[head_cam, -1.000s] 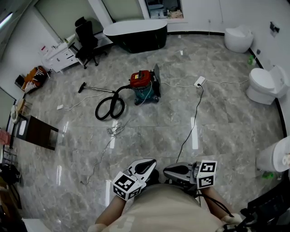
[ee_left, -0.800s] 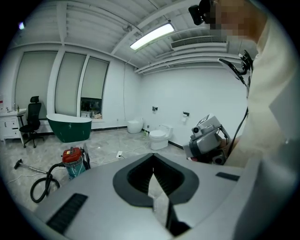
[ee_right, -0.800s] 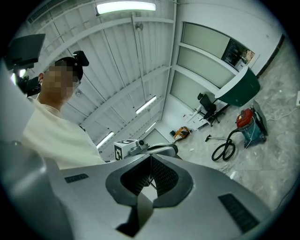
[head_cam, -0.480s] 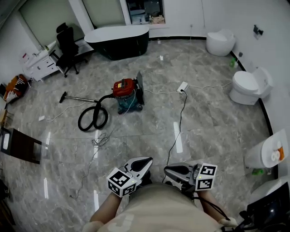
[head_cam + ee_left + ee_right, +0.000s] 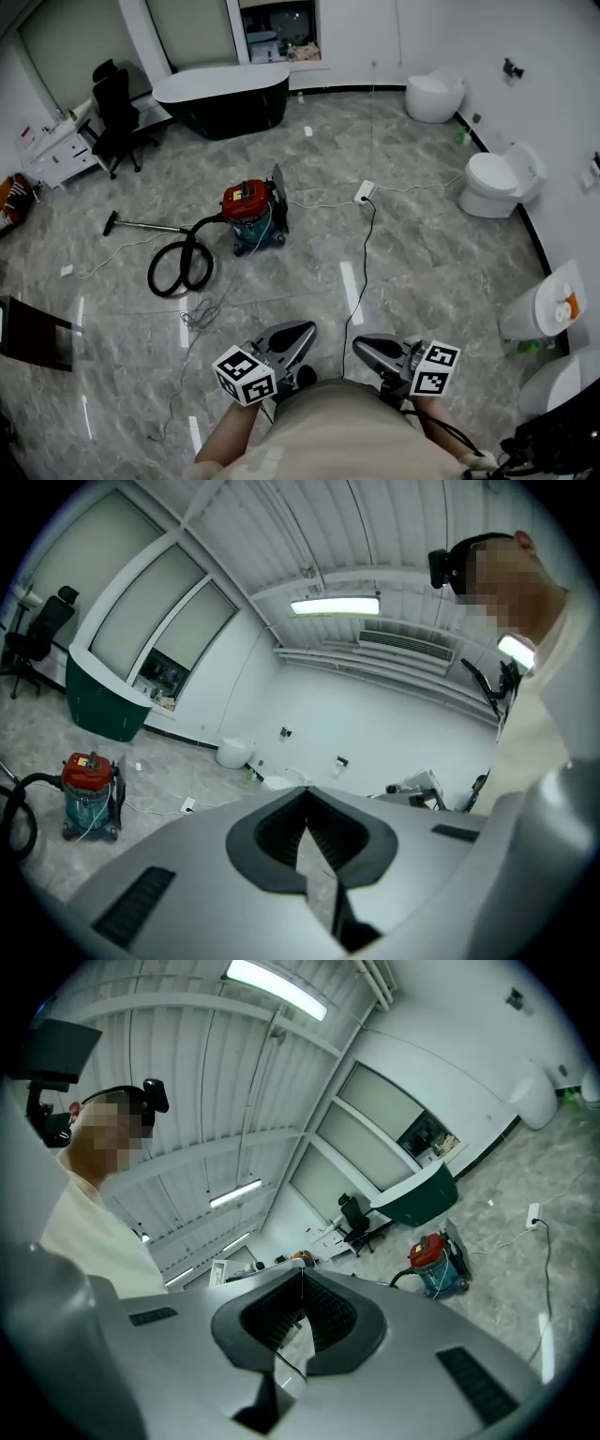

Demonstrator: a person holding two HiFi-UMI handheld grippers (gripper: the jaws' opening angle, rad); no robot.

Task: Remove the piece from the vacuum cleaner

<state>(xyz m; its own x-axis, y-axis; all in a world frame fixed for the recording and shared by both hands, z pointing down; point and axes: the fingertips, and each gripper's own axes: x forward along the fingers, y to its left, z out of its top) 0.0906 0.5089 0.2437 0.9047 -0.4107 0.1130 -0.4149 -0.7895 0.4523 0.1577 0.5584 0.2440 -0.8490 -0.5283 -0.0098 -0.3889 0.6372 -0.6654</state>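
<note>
The vacuum cleaner point(image 5: 251, 217), with a red top and teal body, stands on the grey marble floor well ahead of me. Its black hose point(image 5: 174, 267) loops to the left and ends in a thin wand point(image 5: 141, 225) lying flat. The vacuum also shows small in the left gripper view point(image 5: 89, 794) and the right gripper view point(image 5: 433, 1260). My left gripper point(image 5: 298, 335) and right gripper point(image 5: 364, 349) are held close to my body, far from the vacuum. Both are shut with nothing between the jaws point(image 5: 306, 791) point(image 5: 302, 1273).
A white power strip point(image 5: 364, 192) lies right of the vacuum, its black cable running back toward me. A black bathtub point(image 5: 223, 97) and an office chair point(image 5: 114, 112) stand at the back. Toilets point(image 5: 497, 183) point(image 5: 434, 94) line the right wall. Thin loose wire point(image 5: 199, 314) lies on the floor.
The head view has swung, so the vacuum now sits lower and further left in the picture. Both grippers stay shut near my body.
</note>
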